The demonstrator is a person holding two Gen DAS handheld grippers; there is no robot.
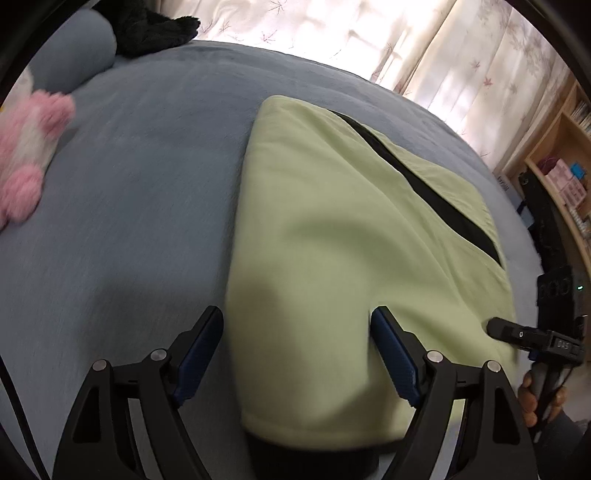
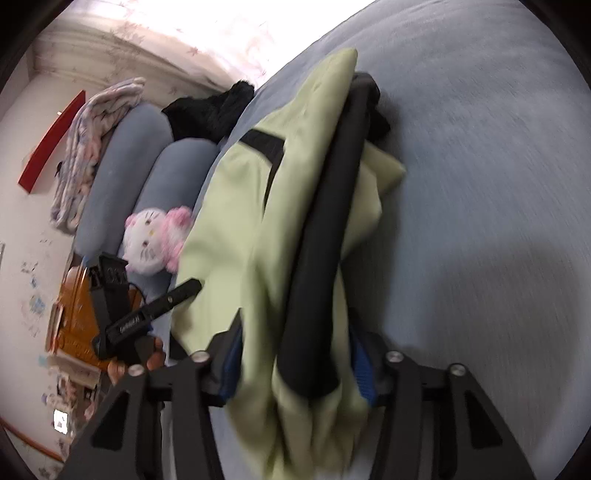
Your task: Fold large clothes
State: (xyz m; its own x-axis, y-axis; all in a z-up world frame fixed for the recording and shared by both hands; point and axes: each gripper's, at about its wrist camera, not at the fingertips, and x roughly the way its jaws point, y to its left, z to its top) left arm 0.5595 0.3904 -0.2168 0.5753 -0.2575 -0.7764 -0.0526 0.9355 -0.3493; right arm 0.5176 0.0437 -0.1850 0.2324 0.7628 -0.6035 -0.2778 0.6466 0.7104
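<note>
While the pale green garment (image 1: 332,229) lay folded on the grey-blue bed cover (image 1: 140,192), both grippers were low over its near end. The garment had a black stripe (image 1: 417,173) that ran along its far side in the left wrist view, and in the right wrist view a black band (image 2: 325,236) ran down the middle of the bunched cloth.

The left gripper (image 1: 297,325) had its jaws wide apart. Its left finger (image 1: 201,343) stood over the bed cover just beside the garment's edge, and the right finger (image 1: 395,350) was over the green cloth. The cloth lay between and under them, but the pads did not press on it.

The right gripper (image 2: 295,363) also had its jaws apart, with a thick fold of green and black cloth between the blue pads. The picture was blurred, so I cannot tell if the pads touched the cloth; they did not seem to pinch it.

A pink and white plush toy (image 2: 157,240) lay near two grey-blue pillows (image 2: 147,173) at the head of the bed, well apart from the garment. A black furry item (image 2: 210,110) lay beyond them. Light curtains (image 1: 369,33) hung behind the bed, and a wooden shelf (image 1: 565,155) stood at the side.
</note>
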